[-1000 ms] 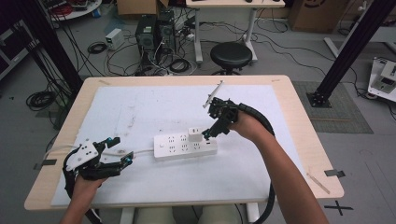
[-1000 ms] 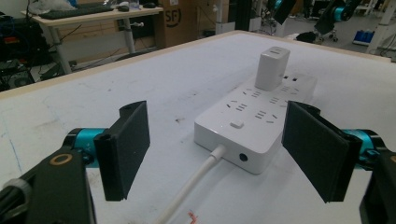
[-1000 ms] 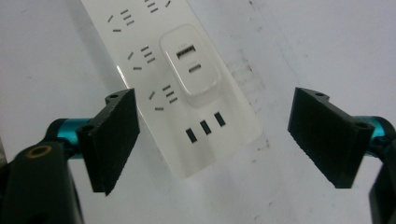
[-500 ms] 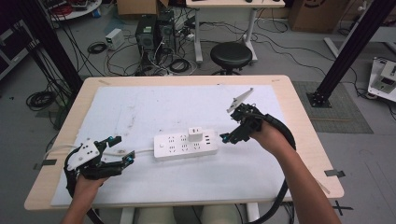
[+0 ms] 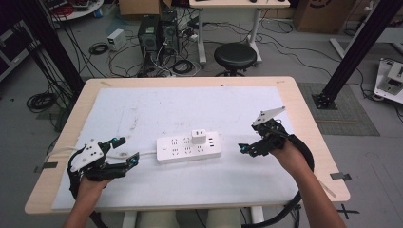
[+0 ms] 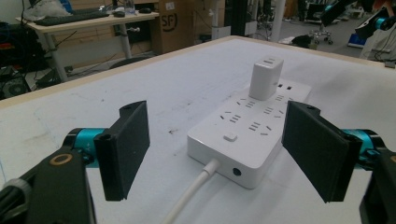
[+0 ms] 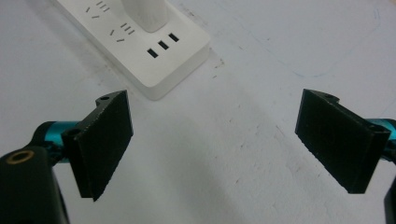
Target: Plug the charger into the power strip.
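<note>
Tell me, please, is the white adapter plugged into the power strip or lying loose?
Plugged in: the adapter stands upright on the power strip, its base flush on the sockets.

High view sits above the person's side, looking fwd and down on the table (image 5: 304, 123). Left gripper view rides low, close to the power strip (image 6: 252, 135). Right gripper view looks steeply down, sharing the strip's end.

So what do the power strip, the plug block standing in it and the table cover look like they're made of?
Power strip: likely moulded plastic, smooth white with a soft sheen and rounded edges. Plug block: apparently the same white plastic, a plain satin-smooth face. Table cover: a matt white sheet, scuffed and marked; board or foam, hard to tell.
</note>
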`<move>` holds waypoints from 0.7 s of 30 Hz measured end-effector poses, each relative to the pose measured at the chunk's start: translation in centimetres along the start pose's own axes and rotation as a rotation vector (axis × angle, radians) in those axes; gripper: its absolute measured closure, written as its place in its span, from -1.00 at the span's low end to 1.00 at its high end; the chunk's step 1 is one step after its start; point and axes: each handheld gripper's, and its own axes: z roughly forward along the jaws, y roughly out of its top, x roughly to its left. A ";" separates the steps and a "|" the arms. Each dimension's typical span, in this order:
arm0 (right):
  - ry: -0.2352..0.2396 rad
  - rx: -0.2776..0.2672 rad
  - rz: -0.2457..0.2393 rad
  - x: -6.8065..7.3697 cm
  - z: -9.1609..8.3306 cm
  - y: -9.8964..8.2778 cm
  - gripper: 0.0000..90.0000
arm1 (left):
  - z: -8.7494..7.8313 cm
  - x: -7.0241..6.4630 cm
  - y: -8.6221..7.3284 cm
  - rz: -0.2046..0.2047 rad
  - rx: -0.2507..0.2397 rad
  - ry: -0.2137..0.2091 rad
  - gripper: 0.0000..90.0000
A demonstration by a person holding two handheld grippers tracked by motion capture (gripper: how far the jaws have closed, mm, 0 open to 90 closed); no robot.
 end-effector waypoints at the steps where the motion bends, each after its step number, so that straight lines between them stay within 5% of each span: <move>1: 0.000 -0.005 0.001 0.0 0.0 -0.2 -0.75 | 0.0 0.0 0.0 -0.002 -0.001 0.000 -0.48; 7: -0.020 -0.055 0.026 0.1 -0.4 -1.3 -0.75 | -0.1 0.0 0.0 -0.004 -0.004 0.004 -0.48; 14: -0.057 -0.178 0.087 0.7 -0.9 -3.9 -0.75 | -0.6 0.0 0.1 -0.003 -0.011 0.017 -0.48; 21: -0.067 -0.218 0.109 1.3 -0.7 -5.2 -0.75 | -0.7 -0.1 0.1 -0.006 -0.017 0.018 -0.48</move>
